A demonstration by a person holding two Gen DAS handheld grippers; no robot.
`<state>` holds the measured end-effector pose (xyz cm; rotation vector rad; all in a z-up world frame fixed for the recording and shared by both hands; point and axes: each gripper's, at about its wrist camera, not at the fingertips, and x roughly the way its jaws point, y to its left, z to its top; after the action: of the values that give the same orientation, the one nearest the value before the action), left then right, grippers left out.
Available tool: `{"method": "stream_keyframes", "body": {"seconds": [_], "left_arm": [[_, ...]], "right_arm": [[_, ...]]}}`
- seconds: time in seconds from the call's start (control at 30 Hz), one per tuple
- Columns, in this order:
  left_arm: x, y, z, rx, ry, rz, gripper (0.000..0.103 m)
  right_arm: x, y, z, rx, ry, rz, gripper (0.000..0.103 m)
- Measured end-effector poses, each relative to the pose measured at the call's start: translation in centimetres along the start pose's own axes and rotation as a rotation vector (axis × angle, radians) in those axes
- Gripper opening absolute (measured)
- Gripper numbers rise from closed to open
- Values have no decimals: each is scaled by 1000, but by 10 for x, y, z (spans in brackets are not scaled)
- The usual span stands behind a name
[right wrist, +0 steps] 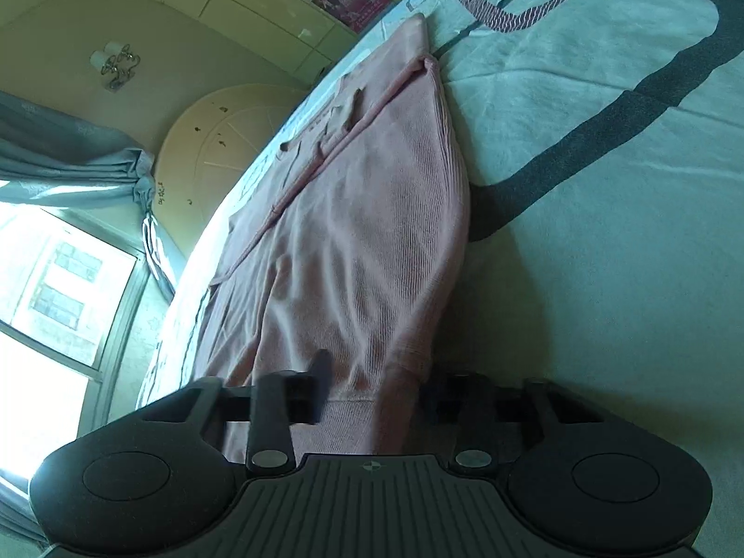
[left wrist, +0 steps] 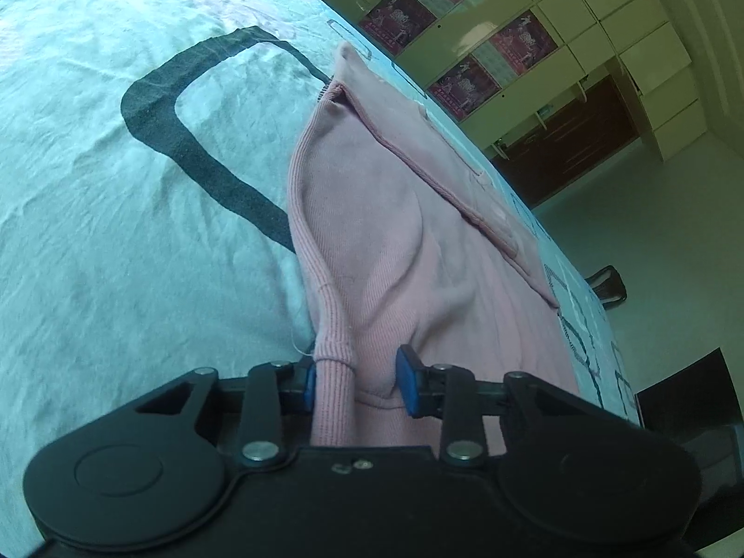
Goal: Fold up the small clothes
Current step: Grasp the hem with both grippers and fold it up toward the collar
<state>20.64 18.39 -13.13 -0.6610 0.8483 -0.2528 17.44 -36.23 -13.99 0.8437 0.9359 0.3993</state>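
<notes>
in the left wrist view, a pale bedsheet (left wrist: pixel 116 232) with a dark printed loop (left wrist: pixel 186 139) fills the left of the frame. in the middle, a pink ribbed garment (left wrist: pixel 395 232) is laid along the bed edge, running from the lower centre to the upper middle. its near hem is held between the blue pads (left wrist: pixel 409 381) of the left gripper (left wrist: pixel 355 381), whose jaws stand part-way closed on the fabric. cupboards (left wrist: pixel 604 46) are seen at the upper right.

in the right wrist view, a window (right wrist: pixel 56 288) and curtain (right wrist: pixel 69 162) are seen at the left. the garment (right wrist: pixel 362 232) is stretched up the centre, its near edge bunched between the fingers of the right gripper (right wrist: pixel 372 390), closed on the cloth. the bedsheet (right wrist: pixel 604 255) lies to the right.
</notes>
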Motion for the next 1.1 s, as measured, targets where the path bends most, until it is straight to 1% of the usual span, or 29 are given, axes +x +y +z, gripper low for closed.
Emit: {"method": "stream_keyframes", "body": {"seconds": [0.03, 0.07, 0.13, 0.17, 0.2, 0.23, 0.27, 0.37, 0.5, 0.63, 0.7, 0.8, 0.9, 1.0, 1.1], "left_arm": [[-2, -1, 0, 15, -9, 17, 5], [-6, -1, -1, 18, -26, 10, 6], [-25, 0, -3, 35, -103, -69, 7], [-28, -2, -4, 56, -107, -52, 7], [-26, -2, -5, 79, -80, -7, 7], [-20, 1, -6, 86, -42, 24, 7], [-13, 4, -7, 80, -13, 46, 7], [-11, 11, -7, 14, -36, 23, 7], [-13, 13, -9, -10, -54, 13, 7], [-22, 11, -7, -78, -126, -34, 7], [-26, 4, -1, -106, -170, -66, 6], [-29, -12, 20, -107, -234, -114, 6], [-20, -37, 58, -52, -279, -126, 7], [4, -55, 100, -29, -292, -132, 7], [40, -67, 147, -1, -277, -104, 7]], "right_arm": [[-1, 0, -2, -20, -1, -7, 7], [-5, 1, -3, -32, -10, 9, 7], [-20, 0, -5, -54, -42, 77, 7], [-27, -1, -6, -78, -53, 94, 7], [-29, -1, -8, -127, -42, 53, 6], [-25, -3, -11, -153, -12, 1, 6], [-20, -7, -13, -163, 14, -21, 6], [-22, -9, -11, -129, -13, 6, 6], [-24, -1, -7, -139, -40, 19, 6], [-32, 7, 1, -109, -97, 70, 6], [-36, 16, 11, -118, -128, 90, 6], [-39, 40, 42, -150, -191, 114, 6], [-35, 62, 80, -167, -259, 107, 6], [-21, 78, 125, -150, -296, 79, 6], [0, 88, 168, -125, -307, 51, 6]]}}
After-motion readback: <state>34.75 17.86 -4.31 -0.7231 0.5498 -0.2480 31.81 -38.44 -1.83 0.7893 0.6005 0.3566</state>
